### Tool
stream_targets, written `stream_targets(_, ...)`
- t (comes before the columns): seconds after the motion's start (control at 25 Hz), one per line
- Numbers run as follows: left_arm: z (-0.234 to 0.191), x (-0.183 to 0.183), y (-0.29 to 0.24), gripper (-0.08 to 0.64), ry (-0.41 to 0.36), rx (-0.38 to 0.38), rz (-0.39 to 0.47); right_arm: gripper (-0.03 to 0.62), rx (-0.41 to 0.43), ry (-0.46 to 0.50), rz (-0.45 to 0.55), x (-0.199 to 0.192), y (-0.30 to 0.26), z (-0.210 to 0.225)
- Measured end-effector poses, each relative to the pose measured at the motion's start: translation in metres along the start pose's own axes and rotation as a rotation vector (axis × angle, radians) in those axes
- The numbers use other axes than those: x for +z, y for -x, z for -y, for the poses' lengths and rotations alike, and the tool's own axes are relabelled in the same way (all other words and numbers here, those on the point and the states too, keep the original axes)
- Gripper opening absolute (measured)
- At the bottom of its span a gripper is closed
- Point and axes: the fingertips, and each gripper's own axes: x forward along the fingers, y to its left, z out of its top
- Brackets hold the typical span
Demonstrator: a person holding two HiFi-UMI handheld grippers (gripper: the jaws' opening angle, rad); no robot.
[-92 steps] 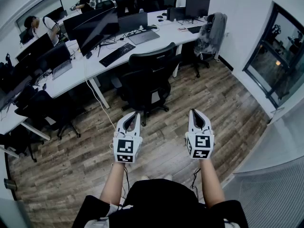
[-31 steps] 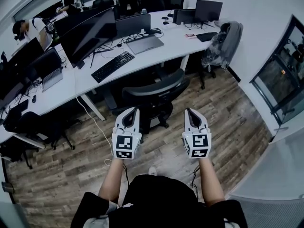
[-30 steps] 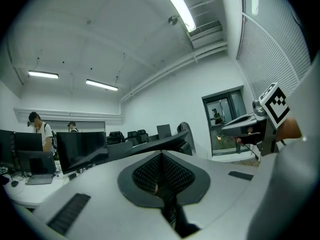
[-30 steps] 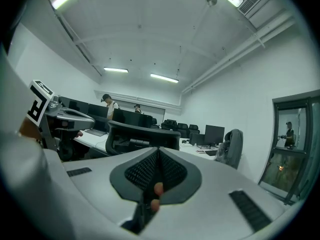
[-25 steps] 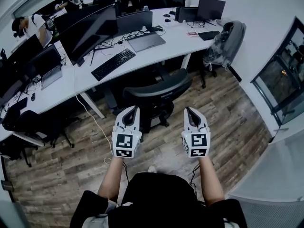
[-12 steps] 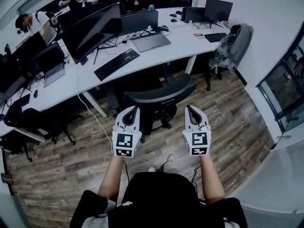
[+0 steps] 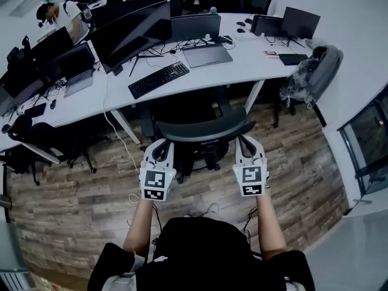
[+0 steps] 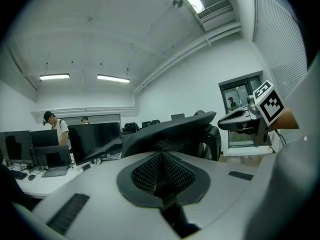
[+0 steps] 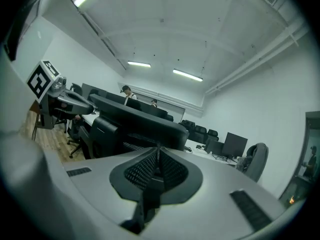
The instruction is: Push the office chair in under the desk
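Both shut tight and empty, left tongs (image 7: pixel 159 147) and right tongs (image 7: pixel 243 141), tips just beside black office chair (image 7: pixel 203 130) backrest, chair facing white counter (image 7: pixel 242 65)

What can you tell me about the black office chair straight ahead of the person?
The office chair is black, with a curved, mesh-looking backrest and a wheeled base on the wood floor. It stands upright, its back to the person, facing the white desk, not fully tucked in. The shut left gripper and right gripper sit at the backrest's ends; contact is unclear.
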Motion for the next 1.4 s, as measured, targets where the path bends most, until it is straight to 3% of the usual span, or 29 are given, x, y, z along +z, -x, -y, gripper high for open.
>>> stream_targets(0.24,-0.001,-0.017,-0.008,0.018,-0.014,0.058,-0.063,0.028,0.121,0.095,-0.012,-0.015,-0.027,0.001)
stream_targets(0.36,0.007,-0.026,-0.011,0.085,-0.029,0.049,-0.095,0.034,0.173,0.147,-0.018,-0.023,-0.037,-0.001)
stream_targets(0.6,0.021,-0.051,-0.021,0.184,-0.137,0.030,-0.197,0.157,0.298,0.291,-0.067,-0.046,-0.052,-0.013)
stream_targets(0.76,0.032,-0.069,-0.030,0.252,-0.258,0.000,-0.294,0.238,0.357,0.429,-0.104,-0.064,-0.062,-0.019)
stream_targets(1.0,0.040,-0.087,-0.048,0.337,-0.377,-0.007,-0.362,0.282,0.387,0.578,-0.111,-0.086,-0.077,-0.031)
stream_targets(1.12,0.039,-0.095,-0.055,0.345,-0.418,0.021,-0.379,0.288,0.371,0.606,-0.083,-0.091,-0.083,-0.033)
stream_targets(1.4,0.034,-0.096,-0.060,0.347,-0.453,0.062,-0.327,0.296,0.371,0.613,-0.036,-0.089,-0.087,-0.031)
